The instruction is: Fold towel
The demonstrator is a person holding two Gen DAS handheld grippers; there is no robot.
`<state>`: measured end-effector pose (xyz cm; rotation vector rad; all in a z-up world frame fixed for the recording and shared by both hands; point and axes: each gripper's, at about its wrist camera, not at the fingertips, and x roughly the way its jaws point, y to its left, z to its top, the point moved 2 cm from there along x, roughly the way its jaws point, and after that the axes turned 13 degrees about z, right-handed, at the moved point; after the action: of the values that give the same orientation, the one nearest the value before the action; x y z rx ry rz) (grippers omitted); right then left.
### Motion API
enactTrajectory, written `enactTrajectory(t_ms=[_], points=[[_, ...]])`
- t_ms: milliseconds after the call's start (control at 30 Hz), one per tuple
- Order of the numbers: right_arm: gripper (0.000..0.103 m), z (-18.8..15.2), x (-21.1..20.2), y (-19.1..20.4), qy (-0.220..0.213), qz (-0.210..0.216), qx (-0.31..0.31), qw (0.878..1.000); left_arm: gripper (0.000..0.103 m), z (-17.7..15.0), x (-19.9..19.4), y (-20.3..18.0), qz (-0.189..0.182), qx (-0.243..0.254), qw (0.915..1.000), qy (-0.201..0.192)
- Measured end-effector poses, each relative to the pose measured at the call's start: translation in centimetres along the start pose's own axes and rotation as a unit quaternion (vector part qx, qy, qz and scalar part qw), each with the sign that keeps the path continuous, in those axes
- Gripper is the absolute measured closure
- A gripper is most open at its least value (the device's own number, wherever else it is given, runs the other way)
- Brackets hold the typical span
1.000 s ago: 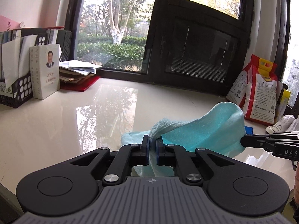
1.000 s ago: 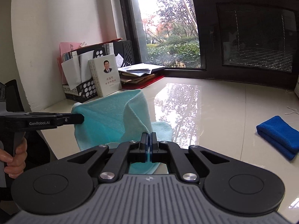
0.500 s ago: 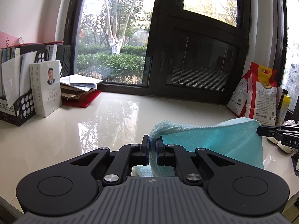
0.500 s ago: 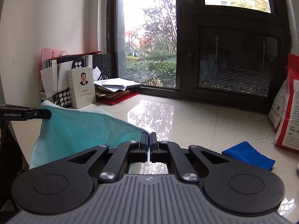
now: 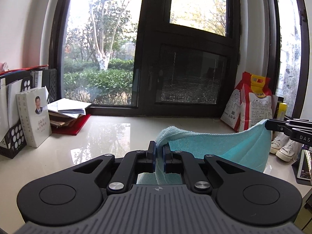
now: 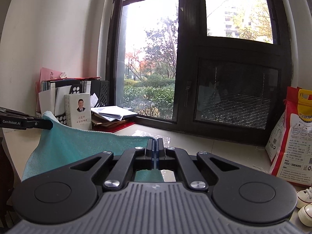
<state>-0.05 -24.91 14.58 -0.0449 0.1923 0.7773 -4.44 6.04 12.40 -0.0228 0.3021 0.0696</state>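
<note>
From the left wrist camera, the left gripper (image 5: 159, 152) is clenched on one top corner of a light-blue terry towel (image 5: 224, 148), a tuft of cloth bunched over the fingertips; the towel's upper edge runs off to the right, sagging slightly, to the right gripper (image 5: 268, 125), whose jaws pinch the far corner in front of a red-and-white rice bag (image 5: 251, 107) and a pair of white sneakers (image 5: 282, 146). The cloth hangs below that edge, clear of the glossy white table (image 5: 97, 136), with a white portrait book (image 5: 34, 117) standing well off to the left. From the right wrist camera, the right gripper (image 6: 155, 149) is likewise clamped shut on its corner, and the towel (image 6: 81, 146) stretches away to the left to the left gripper (image 6: 47, 123), which grips the opposite corner just in front of the same book (image 6: 79, 113) and a black file rack (image 6: 87, 91). The towel's long axis therefore lies side to side between the two claws, each equally at its own end, so the coming fold would likely turn on lowering the hanging sheet onto the table, or bringing the two held corners together.
</note>
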Motion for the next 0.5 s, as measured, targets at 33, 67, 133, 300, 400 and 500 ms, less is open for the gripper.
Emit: enactTrajectory(t_ms=[33,67,133,300,400,500], points=[[0.101,0.1,-0.3,0.1,-0.003,-0.001,-0.002,1.0,0.095,0.1,-0.1,0.0,-0.002,0.001,1.0,-0.001],[0.101,0.3,-0.7,0.2,-0.006,-0.002,-0.003,1.0,0.095,0.2,-0.4,-0.1,-0.008,0.002,1.0,-0.001],[0.101,0.6,-1.3,0.3,-0.012,-0.003,-0.007,1.0,0.095,0.6,-0.9,-0.2,-0.022,0.004,0.9997,-0.002],[0.101,1.3,-3.0,0.8,-0.026,-0.008,-0.015,1.0,0.095,1.2,-2.3,-0.4,-0.041,0.01,0.9991,-0.007],[0.101,1.6,-3.9,1.1,-0.033,-0.009,-0.02,0.999,0.095,1.6,-3.3,-0.5,-0.05,0.015,0.9985,-0.015],[0.101,1.8,-4.8,1.5,-0.039,-0.01,-0.025,0.999,0.095,1.9,-4.4,-0.7,-0.056,0.019,0.9979,-0.025]])
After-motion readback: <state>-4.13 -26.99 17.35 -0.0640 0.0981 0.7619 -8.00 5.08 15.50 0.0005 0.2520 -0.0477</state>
